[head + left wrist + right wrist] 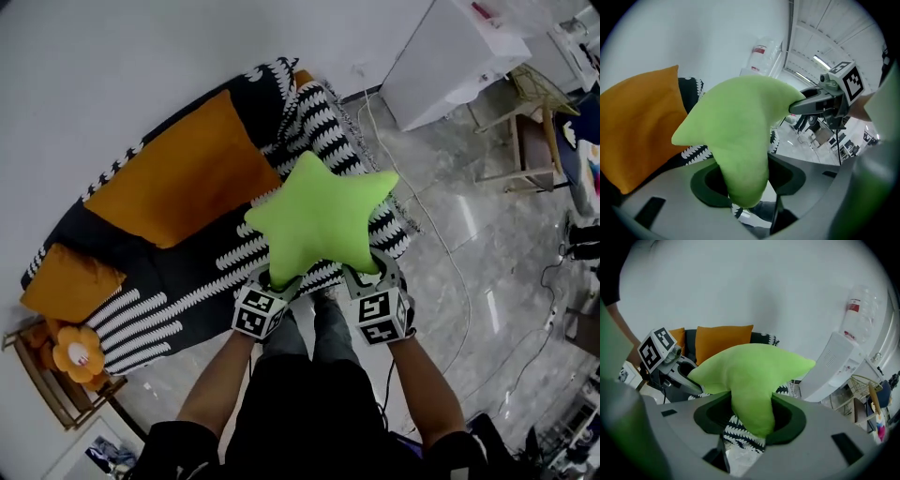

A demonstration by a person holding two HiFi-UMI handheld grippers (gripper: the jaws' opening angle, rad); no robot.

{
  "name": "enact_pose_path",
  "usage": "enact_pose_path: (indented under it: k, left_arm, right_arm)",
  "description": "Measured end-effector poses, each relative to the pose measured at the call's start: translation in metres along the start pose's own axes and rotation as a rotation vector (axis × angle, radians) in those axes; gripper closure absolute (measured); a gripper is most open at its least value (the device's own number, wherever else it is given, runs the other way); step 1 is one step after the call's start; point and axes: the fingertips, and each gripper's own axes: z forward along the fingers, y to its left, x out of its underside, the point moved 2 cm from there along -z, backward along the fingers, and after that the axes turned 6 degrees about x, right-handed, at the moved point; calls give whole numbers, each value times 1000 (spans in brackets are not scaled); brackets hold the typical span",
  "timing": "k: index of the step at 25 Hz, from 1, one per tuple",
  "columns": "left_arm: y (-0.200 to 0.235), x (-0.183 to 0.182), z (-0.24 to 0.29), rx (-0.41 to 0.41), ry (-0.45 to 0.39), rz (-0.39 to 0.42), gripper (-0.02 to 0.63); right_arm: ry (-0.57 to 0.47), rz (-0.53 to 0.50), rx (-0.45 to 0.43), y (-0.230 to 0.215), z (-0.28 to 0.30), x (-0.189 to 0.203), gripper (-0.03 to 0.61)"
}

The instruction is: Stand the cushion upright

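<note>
A lime-green star-shaped cushion (322, 220) hangs in the air above the front edge of a sofa. My left gripper (278, 279) is shut on its lower left arm (740, 173). My right gripper (366, 273) is shut on its lower right arm (752, 411). Both arms of the star sit pinched between the jaws. In the left gripper view the right gripper (820, 101) shows at the star's far side. In the right gripper view the left gripper (689, 380) shows at the left.
The sofa carries a black-and-white patterned throw (187, 291), a large orange cushion (183, 169) and a smaller orange one (70, 281). A wooden side table (52, 384) holds a flower plush (77, 350). A white cabinet (450, 61), a chair (530, 141) and floor cables (441, 244) lie right.
</note>
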Motion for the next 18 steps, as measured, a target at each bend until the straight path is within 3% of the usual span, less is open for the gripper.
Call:
enact_pose_path:
  k: [8, 18]
  left_arm:
    - [-9, 5, 67, -37, -18, -144, 385]
    - [10, 14, 130, -49, -124, -348, 383]
  right_arm:
    - [21, -102, -84, -46, 40, 24, 370]
    - [-19, -330, -75, -59, 88, 12, 368]
